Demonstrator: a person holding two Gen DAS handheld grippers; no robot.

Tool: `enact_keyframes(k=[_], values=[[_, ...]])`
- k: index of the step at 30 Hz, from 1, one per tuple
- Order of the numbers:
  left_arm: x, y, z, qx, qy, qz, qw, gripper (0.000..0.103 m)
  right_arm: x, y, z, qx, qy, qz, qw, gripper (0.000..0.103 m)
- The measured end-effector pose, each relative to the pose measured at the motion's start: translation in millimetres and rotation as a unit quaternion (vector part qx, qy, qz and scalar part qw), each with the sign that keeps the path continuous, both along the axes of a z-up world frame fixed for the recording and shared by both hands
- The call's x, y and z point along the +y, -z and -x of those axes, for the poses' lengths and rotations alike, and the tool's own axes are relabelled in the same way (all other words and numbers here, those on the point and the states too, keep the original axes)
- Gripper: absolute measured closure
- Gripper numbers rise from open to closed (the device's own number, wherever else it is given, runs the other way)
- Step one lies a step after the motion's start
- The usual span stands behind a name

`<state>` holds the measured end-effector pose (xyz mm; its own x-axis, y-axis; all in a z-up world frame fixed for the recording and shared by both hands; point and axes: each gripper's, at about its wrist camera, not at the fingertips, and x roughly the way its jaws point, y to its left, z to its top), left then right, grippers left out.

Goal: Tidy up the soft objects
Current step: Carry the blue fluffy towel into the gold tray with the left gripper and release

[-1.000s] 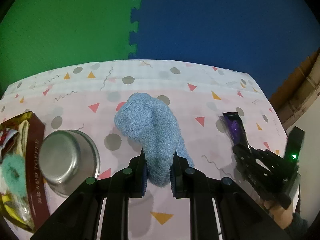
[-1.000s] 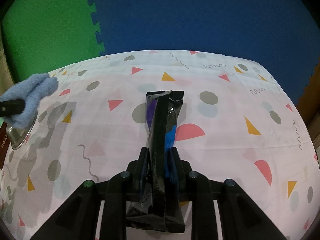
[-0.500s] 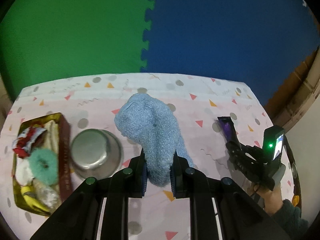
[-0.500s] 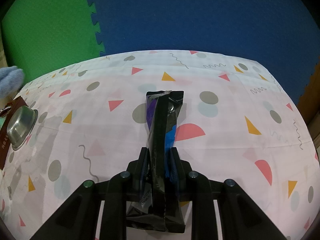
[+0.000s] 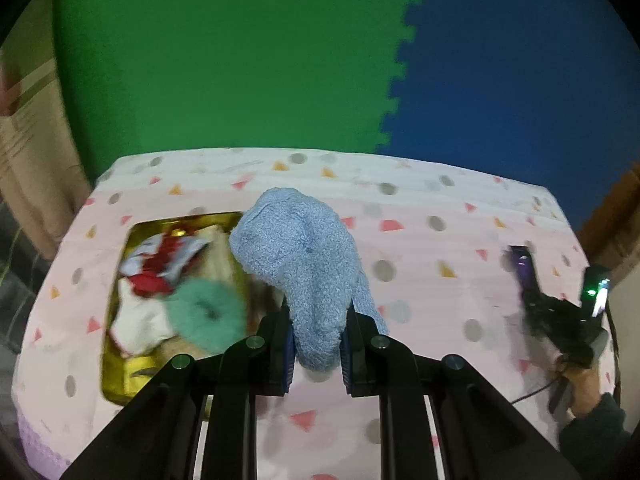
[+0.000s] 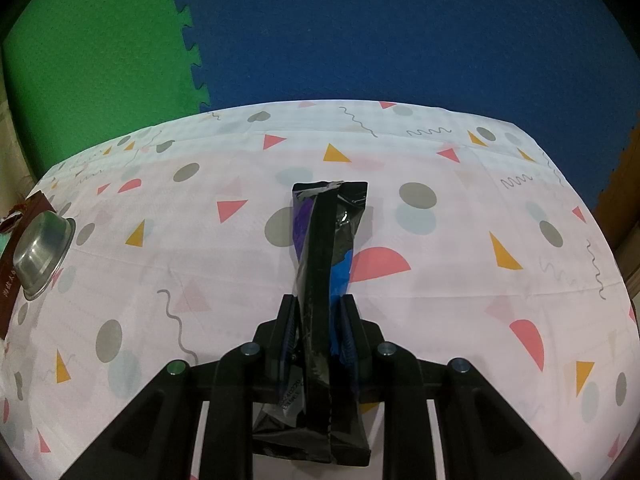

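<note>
Your left gripper (image 5: 316, 354) has its jaws clamped on the fluffy light-blue knitted sock (image 5: 304, 264), which hangs above the right edge of the gold rectangular tin (image 5: 120, 380) of soft things, so centre it over the tin before you let go. Your right gripper (image 6: 318, 340) has its jaws clamped on the glossy black snack packet (image 6: 324, 248) above the patterned tabletop (image 6: 480, 320); hold it steady.
</note>
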<state>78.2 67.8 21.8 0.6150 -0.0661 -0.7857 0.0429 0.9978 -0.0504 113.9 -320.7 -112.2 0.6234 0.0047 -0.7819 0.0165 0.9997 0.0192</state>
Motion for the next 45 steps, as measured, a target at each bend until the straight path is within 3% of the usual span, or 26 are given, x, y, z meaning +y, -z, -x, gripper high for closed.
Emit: enact_keyframes(k=[8, 16, 40, 45], values=[[49, 11, -1, 0.011, -0.051, -0.02, 0.9984, 0.087, 0, 0, 0, 0.0, 0.0, 0.001, 1.0, 0.08], [78, 31, -2, 0.027, -0.072, -0.037, 0.9963, 0.087, 0, 1, 0, 0.0, 0.0, 0.002, 1.0, 0.08], [121, 71, -30, 0.048, -0.111, -0.04, 0.9918, 0.086, 0, 1, -1, 0.0, -0.001, 0.008, 1.0, 0.08], [122, 72, -27, 0.045, -0.112, -0.04, 0.9918, 0.078, -1, 1, -1, 0.0, -0.002, 0.012, 1.0, 0.08]])
